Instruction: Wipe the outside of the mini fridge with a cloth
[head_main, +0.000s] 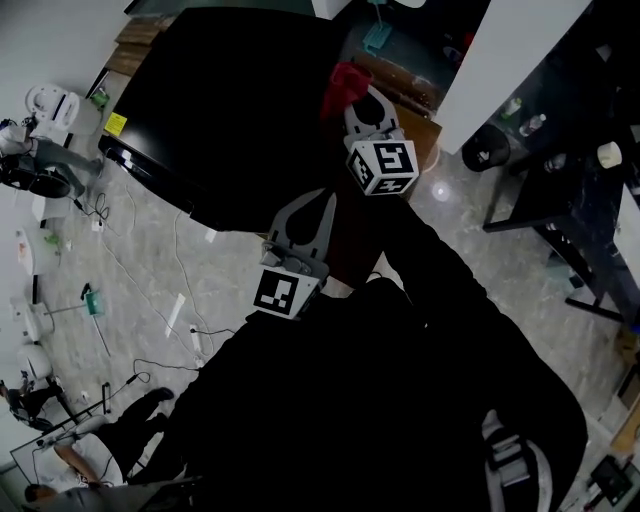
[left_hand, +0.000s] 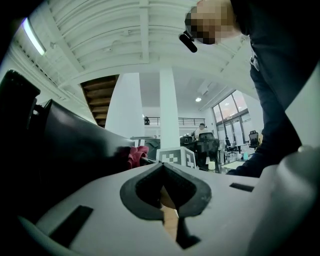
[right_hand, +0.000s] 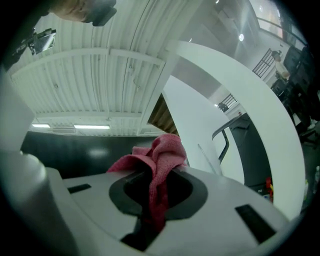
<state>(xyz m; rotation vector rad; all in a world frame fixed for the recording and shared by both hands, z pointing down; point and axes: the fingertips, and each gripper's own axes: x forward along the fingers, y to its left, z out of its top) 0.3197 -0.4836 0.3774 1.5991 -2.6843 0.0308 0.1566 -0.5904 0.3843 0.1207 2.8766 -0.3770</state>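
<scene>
The black mini fridge fills the upper middle of the head view, seen from above. My right gripper is shut on a red cloth and holds it against the fridge's right edge. In the right gripper view the cloth bunches out of the shut jaws, with the dark fridge wall behind. My left gripper hovers lower, by the fridge's near right corner, shut and with nothing in it. Its own view shows the fridge to the left and the cloth ahead.
A white column rises right of the fridge, with a round black bin at its foot and a black table frame beyond. Cables and white devices lie on the grey floor to the left. A person crouches at the bottom left.
</scene>
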